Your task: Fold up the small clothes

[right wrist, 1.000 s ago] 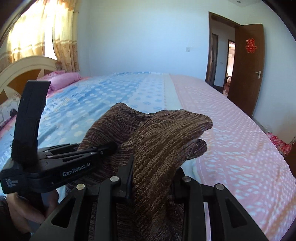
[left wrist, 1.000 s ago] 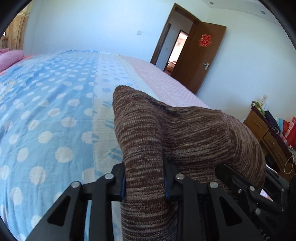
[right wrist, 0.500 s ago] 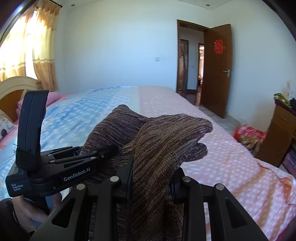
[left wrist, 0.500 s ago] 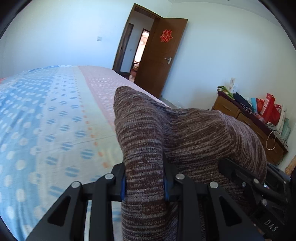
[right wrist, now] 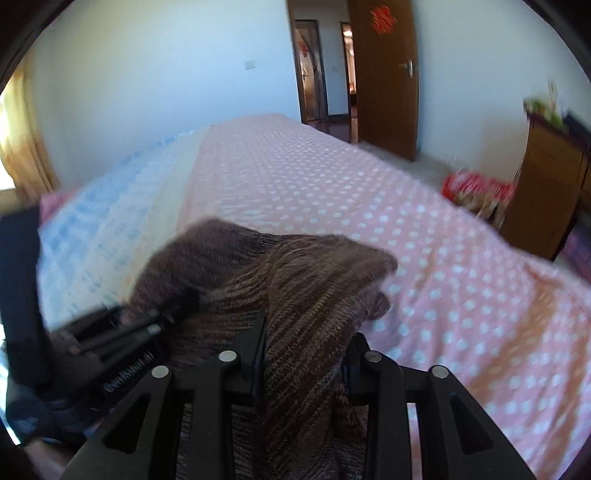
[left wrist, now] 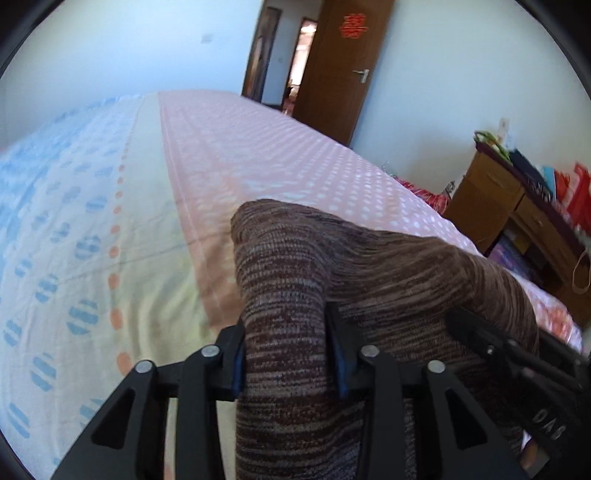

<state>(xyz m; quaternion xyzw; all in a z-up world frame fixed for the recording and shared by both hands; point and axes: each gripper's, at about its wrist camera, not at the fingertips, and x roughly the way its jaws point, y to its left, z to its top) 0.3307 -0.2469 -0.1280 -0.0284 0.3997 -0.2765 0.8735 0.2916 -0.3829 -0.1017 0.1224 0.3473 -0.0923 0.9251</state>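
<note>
both gripper sets, left and right, clamped on knit; swung from blue toward pink bed at 12 o'clock; not yet laid down.

Home bedroom. Large bed fills the middle of both views, polka-dot sheet in pink, cream and blue. Open brown wooden door at top centre with a red paper decoration on it. Wooden dresser at right edge, cluttered on top. Yellow curtain at left edge, plain white walls.
</note>
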